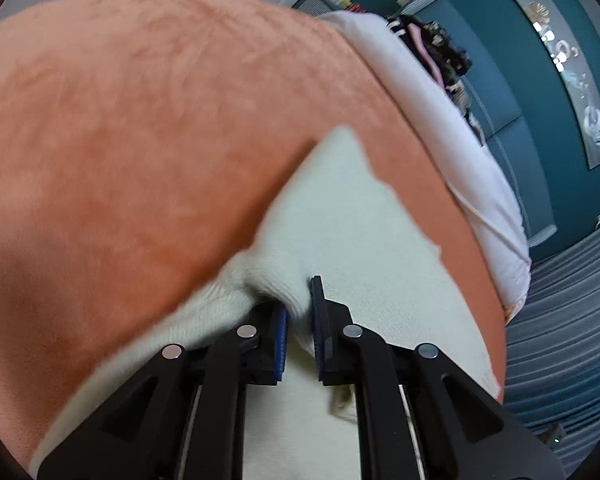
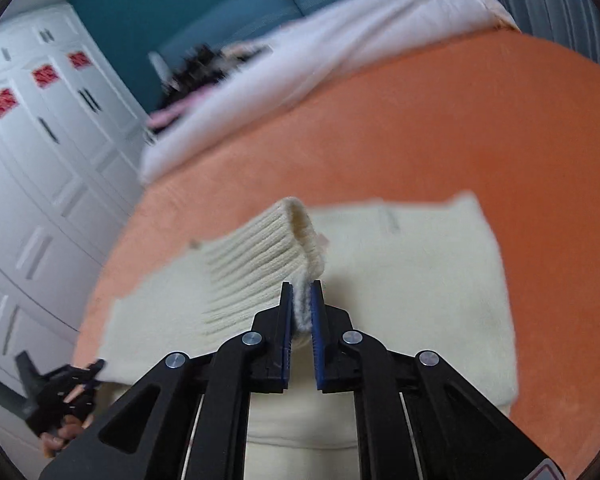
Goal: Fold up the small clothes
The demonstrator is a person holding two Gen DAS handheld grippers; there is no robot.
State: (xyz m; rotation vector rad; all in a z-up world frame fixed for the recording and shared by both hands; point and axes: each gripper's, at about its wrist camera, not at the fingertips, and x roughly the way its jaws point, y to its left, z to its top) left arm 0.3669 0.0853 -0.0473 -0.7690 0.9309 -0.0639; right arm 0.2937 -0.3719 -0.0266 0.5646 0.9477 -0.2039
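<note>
1. Both grippers are clenched on the cream knit garment (image 2: 400,280): left gripper (image 1: 300,312) pinches an edge fold, right gripper (image 2: 302,304) the ribbed cuff (image 2: 268,252).
2. Lift evenly and keep the knit taut.
3. Lay it flat on the orange blanket (image 2: 460,128) beyond.

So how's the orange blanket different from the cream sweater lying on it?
The orange blanket is plush and spread wide; the cream sweater is knitted, ribbed at one end, and far smaller. The blanket lies untouched; each hand-held gripper pinches the sweater. Both are soft fabric on the bed.
</note>
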